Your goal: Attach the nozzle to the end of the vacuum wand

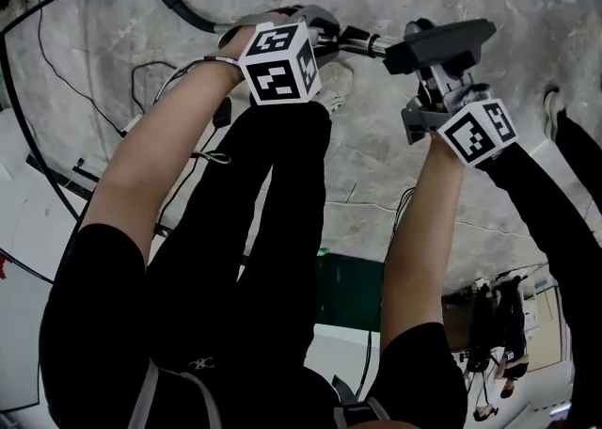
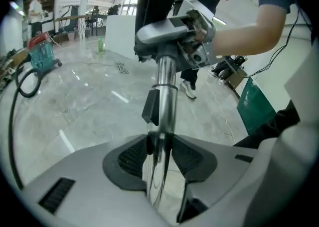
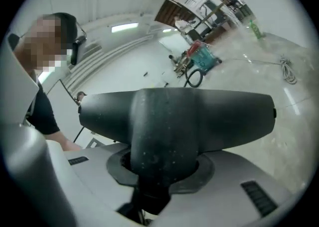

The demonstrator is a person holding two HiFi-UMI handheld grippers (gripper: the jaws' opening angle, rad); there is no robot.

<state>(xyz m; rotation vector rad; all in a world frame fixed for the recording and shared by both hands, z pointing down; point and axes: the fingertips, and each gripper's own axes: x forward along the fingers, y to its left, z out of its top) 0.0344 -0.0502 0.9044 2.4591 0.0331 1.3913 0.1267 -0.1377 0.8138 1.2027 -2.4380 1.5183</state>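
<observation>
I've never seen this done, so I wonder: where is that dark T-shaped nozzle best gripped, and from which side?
Probably the narrower middle stem of the nozzle, coming in from the stem side, opposite the wide crossbar. The stem fits between two jaws; the crossbar looks too broad. The right gripper is clamped there.

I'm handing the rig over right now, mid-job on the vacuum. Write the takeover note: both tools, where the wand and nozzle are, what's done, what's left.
Left tool: shut on the chrome wand, held up off the floor.
Right tool: shut on the neck of the dark nozzle.
Position: the nozzle is at the wand's far end, in line with it.
Done: both parts are gripped and brought end to end.
Left: I can't tell whether the joint is fully seated. Probably push the nozzle home along the wand, check that it holds, then let go.
</observation>
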